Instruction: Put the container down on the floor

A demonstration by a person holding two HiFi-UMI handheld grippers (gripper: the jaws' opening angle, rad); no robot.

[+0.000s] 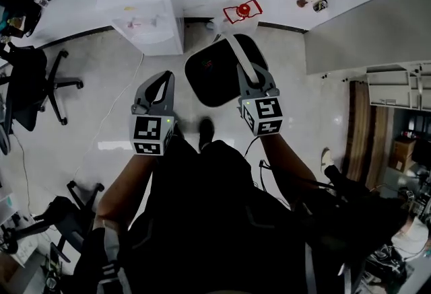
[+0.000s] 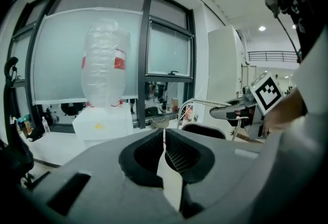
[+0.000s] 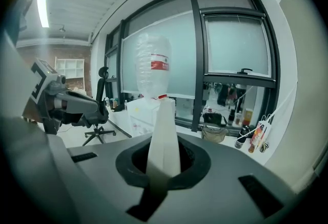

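The container [image 1: 214,74] is a round black tub with a pale rim, seen from above between my two grippers and over the light floor. In the left gripper view the container [image 2: 205,130] shows low at the right. Its white strap handle [image 1: 237,50] runs up into my right gripper [image 1: 245,72], which is shut on it. The handle [image 3: 164,130] stands up between those jaws in the right gripper view. My left gripper [image 1: 168,77] is left of the tub, shut on nothing, its pads [image 2: 177,151] meeting. Whether the tub touches the floor I cannot tell.
A white water dispenser [image 1: 145,13] with a large clear bottle [image 2: 105,66] stands ahead by the window. A red item in a white bag [image 1: 242,11] lies just beyond the tub. An office chair [image 1: 34,84] stands at the left and a grey cabinet [image 1: 367,27] at the right.
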